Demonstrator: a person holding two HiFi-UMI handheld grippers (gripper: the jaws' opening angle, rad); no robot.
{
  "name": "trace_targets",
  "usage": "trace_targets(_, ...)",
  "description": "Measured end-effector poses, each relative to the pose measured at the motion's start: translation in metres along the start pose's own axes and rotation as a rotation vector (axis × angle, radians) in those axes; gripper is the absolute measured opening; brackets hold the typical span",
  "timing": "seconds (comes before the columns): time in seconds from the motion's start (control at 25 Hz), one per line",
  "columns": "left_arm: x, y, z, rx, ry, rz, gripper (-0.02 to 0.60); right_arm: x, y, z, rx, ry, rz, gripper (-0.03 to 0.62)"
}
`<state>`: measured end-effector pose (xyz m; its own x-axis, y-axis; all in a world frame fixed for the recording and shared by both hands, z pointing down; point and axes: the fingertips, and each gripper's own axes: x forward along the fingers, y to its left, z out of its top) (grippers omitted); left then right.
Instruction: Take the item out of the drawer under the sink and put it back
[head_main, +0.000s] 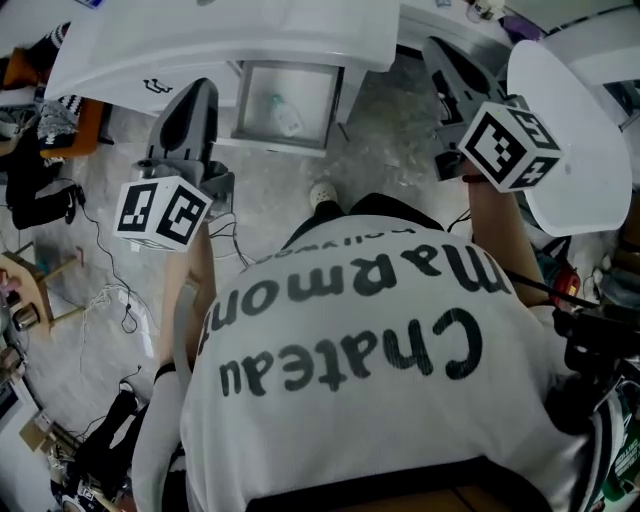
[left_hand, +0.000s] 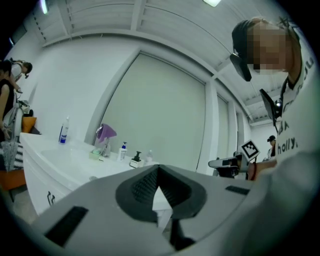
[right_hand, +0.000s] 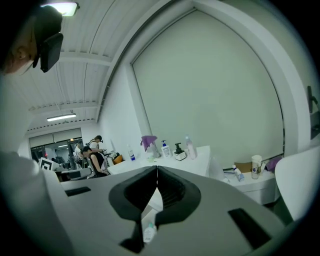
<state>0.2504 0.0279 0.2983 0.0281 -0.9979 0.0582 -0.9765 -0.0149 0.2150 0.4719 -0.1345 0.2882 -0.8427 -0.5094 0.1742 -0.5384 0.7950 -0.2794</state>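
Observation:
In the head view the drawer (head_main: 250, 100) under the white sink counter (head_main: 220, 40) stands pulled open. A small clear bottle (head_main: 287, 118) lies inside it. My left gripper (head_main: 200, 90) hangs left of the drawer, short of the counter's edge, with its jaws shut and nothing in them. My right gripper (head_main: 436, 48) is off to the drawer's right, also shut and empty. In the left gripper view the left gripper's (left_hand: 158, 171) tips meet. In the right gripper view the right gripper's (right_hand: 157, 170) tips meet too, and the bottle (right_hand: 149, 232) shows low down through the gap behind the jaws.
Pump bottles (right_hand: 178, 150) and a faucet with a purple cloth (left_hand: 106, 132) stand on the counter. A white rounded seat (head_main: 580, 130) is close on the right. Cables (head_main: 110, 290) lie on the floor at left. A low side table (right_hand: 250, 182) holds a cup. People stand further back.

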Motion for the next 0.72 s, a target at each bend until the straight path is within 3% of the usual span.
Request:
trace_targets(0.24,-0.019,-0.028,-0.023,-0.04,0.014,0.018,0.009,-0.014,0.008,-0.004,0.005,0.007,0.048,0.011)
trace_targets(0.72,-0.059,-0.099,-0.074,-0.104,0.063,0.063,0.009,-0.092,0.017,-0.076,0.06,0.102,0.112,0.011)
